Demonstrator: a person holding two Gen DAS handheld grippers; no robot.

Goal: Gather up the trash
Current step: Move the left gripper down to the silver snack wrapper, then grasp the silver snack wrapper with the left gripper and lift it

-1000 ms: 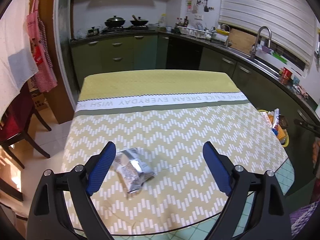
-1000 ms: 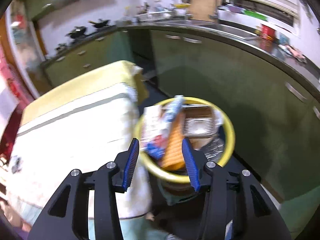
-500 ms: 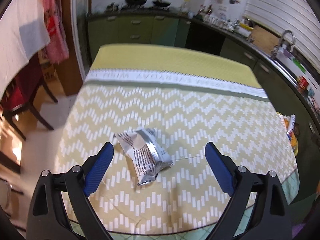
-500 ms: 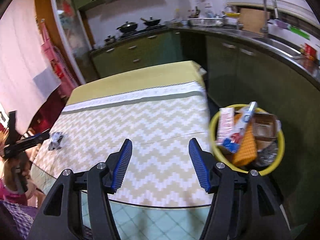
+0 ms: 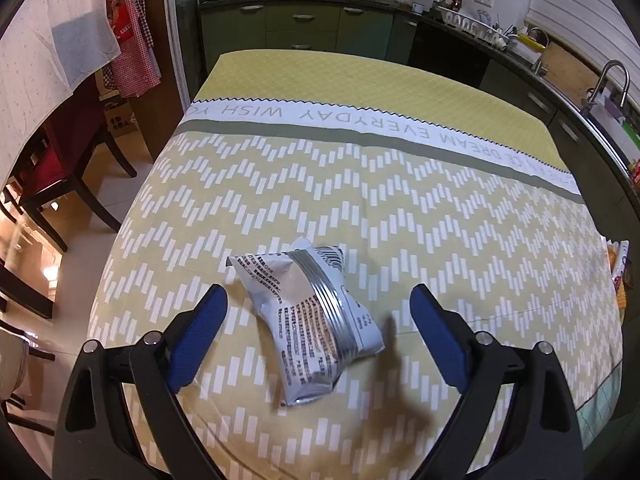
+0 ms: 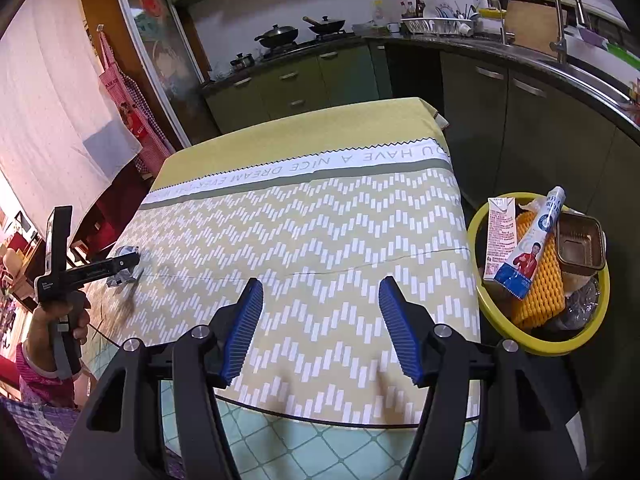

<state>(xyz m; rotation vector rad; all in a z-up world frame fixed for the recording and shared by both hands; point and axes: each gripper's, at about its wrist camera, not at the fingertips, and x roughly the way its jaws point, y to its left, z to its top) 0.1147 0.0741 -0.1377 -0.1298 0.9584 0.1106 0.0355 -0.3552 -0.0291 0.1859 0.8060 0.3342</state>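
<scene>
Kitchen counters ring a table under a yellow zigzag cloth, where one silver wrapper lies. A second ago it sat small beside the left tongs' tip — now the left gripper has dropped closer, jaws wide on either side of it, not touching; pickup looks next. The right gripper has swung away from the one yellow bin of trash — empty, parted, over bare cloth.

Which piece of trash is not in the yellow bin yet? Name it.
The silver snack wrapper, lying alone on the tablecloth between the open left gripper's fingers. The carton, tube and tray already sit in the yellow bin.
</scene>
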